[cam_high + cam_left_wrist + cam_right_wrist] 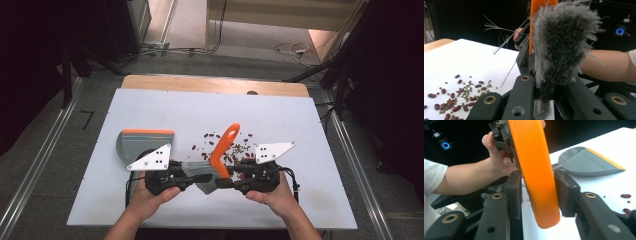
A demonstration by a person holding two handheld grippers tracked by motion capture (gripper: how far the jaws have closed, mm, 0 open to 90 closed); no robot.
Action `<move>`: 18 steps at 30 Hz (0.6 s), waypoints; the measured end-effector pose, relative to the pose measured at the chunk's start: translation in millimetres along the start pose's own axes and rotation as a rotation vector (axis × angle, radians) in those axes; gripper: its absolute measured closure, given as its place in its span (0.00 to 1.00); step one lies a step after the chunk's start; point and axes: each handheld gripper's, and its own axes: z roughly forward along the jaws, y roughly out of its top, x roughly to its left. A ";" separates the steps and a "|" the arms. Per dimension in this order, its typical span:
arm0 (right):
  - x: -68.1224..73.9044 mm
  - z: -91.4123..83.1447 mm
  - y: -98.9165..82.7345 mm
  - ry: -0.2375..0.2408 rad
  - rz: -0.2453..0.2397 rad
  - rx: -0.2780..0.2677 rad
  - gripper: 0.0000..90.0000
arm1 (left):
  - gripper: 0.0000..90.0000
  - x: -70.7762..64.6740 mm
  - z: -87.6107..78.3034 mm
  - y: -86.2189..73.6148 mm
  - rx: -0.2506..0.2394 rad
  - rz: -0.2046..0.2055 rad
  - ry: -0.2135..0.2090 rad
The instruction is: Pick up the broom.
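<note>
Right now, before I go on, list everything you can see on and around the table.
brush: one, orange handle with grey bristles, near middle of the board, held between the two grippers
dustpan: one, grey with an orange lip, on the board's left, lying flat
beans: many, dark red plus small green ones, scattered mid-board around the brush
white board: one, white, covering the table
wooden table: one, light wood, far edge showing
cables: several, on the floor beyond
left gripper: one, black, shut on the bristle end
right gripper: one, black, jaws on either side of the orange handle, touching it
hands: two, at the near edge
</note>
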 end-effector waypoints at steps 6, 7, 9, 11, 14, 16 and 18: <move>-0.8 -0.4 -1.5 0.029 -0.005 0.007 0.73 | 0.95 1.7 -0.5 -0.5 0.003 -0.003 -0.013; 0.2 0.1 -1.5 0.041 -0.017 0.010 0.75 | 0.95 2.4 -0.9 -0.7 0.004 -0.008 -0.017; 0.5 0.1 -1.4 0.044 -0.021 0.015 0.75 | 0.94 3.2 -0.9 -1.4 0.005 -0.016 -0.029; 0.7 -0.2 -1.7 0.053 -0.030 0.025 0.76 | 0.93 3.0 -0.4 -1.6 0.008 -0.017 -0.033; 0.1 -2.1 -2.1 0.048 -0.014 0.017 0.76 | 0.86 1.6 0.1 -1.5 -0.003 -0.015 -0.002; -0.4 -4.2 -2.0 0.025 -0.017 0.016 0.76 | 0.65 1.3 -1.2 -1.9 -0.020 -0.019 0.023; -0.6 -6.7 -1.9 -0.009 -0.018 0.014 0.76 | 0.51 1.6 -3.8 -2.5 -0.028 -0.017 0.065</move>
